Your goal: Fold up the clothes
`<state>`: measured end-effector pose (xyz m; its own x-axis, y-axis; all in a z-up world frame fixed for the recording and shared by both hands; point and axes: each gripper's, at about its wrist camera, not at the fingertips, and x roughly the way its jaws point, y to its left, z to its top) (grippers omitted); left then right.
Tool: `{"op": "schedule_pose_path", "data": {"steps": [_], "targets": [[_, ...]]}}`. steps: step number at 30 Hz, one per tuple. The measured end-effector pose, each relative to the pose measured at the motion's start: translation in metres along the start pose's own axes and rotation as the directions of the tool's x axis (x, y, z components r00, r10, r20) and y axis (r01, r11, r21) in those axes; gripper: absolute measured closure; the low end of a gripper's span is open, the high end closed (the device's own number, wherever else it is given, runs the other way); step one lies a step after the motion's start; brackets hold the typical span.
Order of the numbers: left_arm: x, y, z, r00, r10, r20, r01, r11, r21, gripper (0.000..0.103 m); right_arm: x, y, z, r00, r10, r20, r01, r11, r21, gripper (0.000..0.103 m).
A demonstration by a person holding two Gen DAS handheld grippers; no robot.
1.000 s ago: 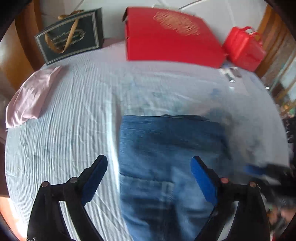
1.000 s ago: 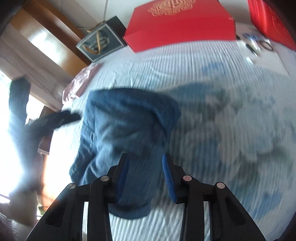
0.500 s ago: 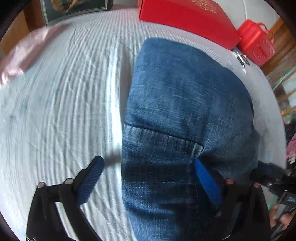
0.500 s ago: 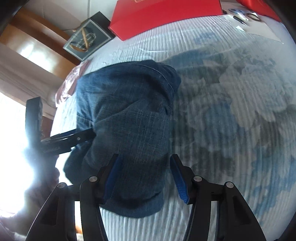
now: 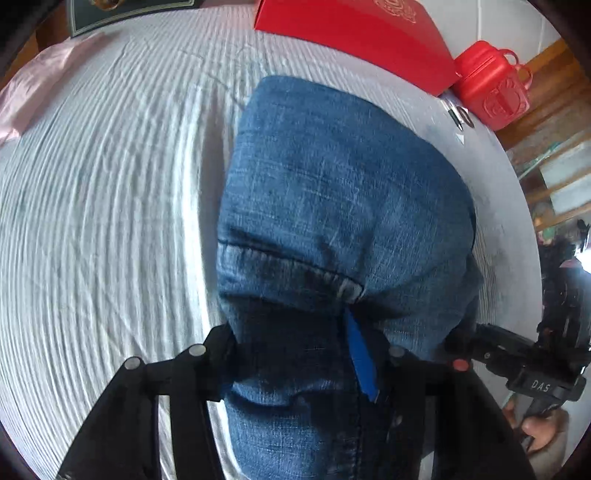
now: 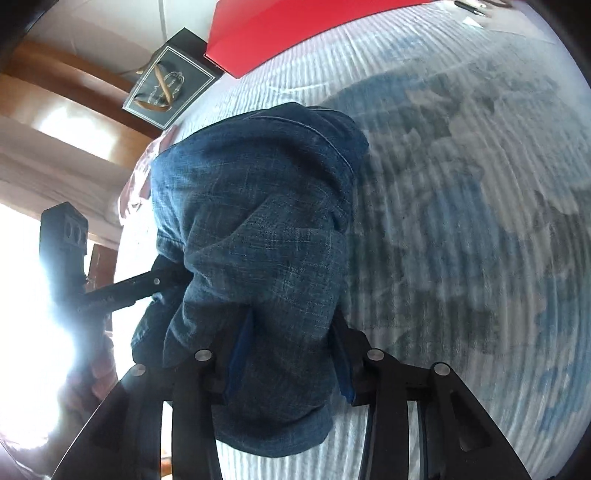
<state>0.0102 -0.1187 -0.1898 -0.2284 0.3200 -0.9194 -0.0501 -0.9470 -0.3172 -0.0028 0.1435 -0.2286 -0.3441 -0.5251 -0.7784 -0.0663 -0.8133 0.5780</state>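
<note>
A bed covered by a ribbed white sheet (image 5: 110, 206) fills both views; toward the right wrist side the sheet carries a faded blue pattern (image 6: 461, 221). Along the far edge stand a flat red box (image 5: 354, 33), a red plastic container (image 5: 491, 88) just beside it, and a dark gift bag (image 6: 166, 88) against a wall with wooden trim. A pink cloth (image 5: 44, 85) lies at the sheet's far left edge.

The folded jeans (image 5: 332, 192) lie in the middle of the bed, bunched at the near end. The left gripper (image 5: 295, 354) is narrowed onto that near end, denim packed between its blue-padded fingers. The right gripper (image 6: 288, 354) grips another part of the same bundle, its fingers pressed against the cloth on both sides.
</note>
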Motion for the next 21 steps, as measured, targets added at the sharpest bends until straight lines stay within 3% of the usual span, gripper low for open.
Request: {"op": "schedule_pose_path", "data": {"steps": [4, 9, 17, 19, 21], "targets": [[-0.004, -0.002, -0.003, 1.000, 0.001, 0.010, -0.001, 1.000, -0.009, 0.052, 0.001, 0.002, 0.002, 1.000, -0.007, -0.023, 0.007, 1.000, -0.015, 0.064], [-0.007, -0.008, -0.012, 0.997, 0.059, 0.042, -0.059, 0.998, 0.014, 0.054, 0.004, 0.025, -0.003, 0.992, -0.123, -0.026, 0.120, 0.989, -0.082, 0.066], [0.000, 0.000, -0.008, 0.997, 0.029, 0.071, -0.026, 0.999, -0.036, 0.053, 0.008, 0.022, 0.000, 0.996, -0.083, -0.022, 0.081, 0.994, -0.076, 0.066], [-0.001, -0.003, -0.009, 0.995, 0.041, 0.089, -0.037, 0.998, -0.041, 0.056, 0.010, 0.025, 0.001, 0.995, -0.095, -0.019, 0.093, 0.991, -0.091, 0.066], [-0.007, -0.009, -0.012, 0.992, 0.056, 0.114, -0.050, 0.997, -0.057, 0.068, 0.008, 0.035, -0.002, 0.991, -0.133, -0.005, 0.131, 0.984, -0.121, 0.076]]}}
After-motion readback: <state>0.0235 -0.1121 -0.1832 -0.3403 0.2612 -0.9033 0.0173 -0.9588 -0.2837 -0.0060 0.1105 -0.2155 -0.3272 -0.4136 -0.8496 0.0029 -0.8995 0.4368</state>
